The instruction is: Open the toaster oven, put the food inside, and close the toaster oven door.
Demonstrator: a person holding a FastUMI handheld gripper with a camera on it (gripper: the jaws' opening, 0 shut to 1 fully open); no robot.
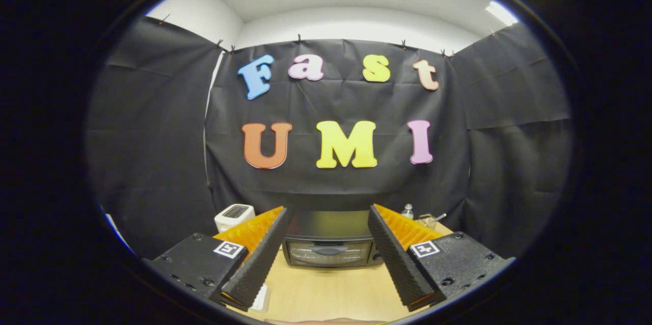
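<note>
Toaster oven (pixel 330 246) sits on the wooden counter (pixel 331 292) beyond the claw (pixel 328 223), framed in the gap between its two fingers, with its door shut and the handle across the glass front. The claw is spread wide and grips nothing; its ribbed black pads (pixel 260 264) stand apart on either side of the oven. A white toaster (pixel 234 216) is partly hidden behind the left finger. Behind the right finger a small clear bottle (pixel 407 211) and some thin metal item (pixel 432 220) peek out, too cut off to identify. Something white (pixel 260 298) lies on the counter under the left fingertip, mostly covered.
</note>
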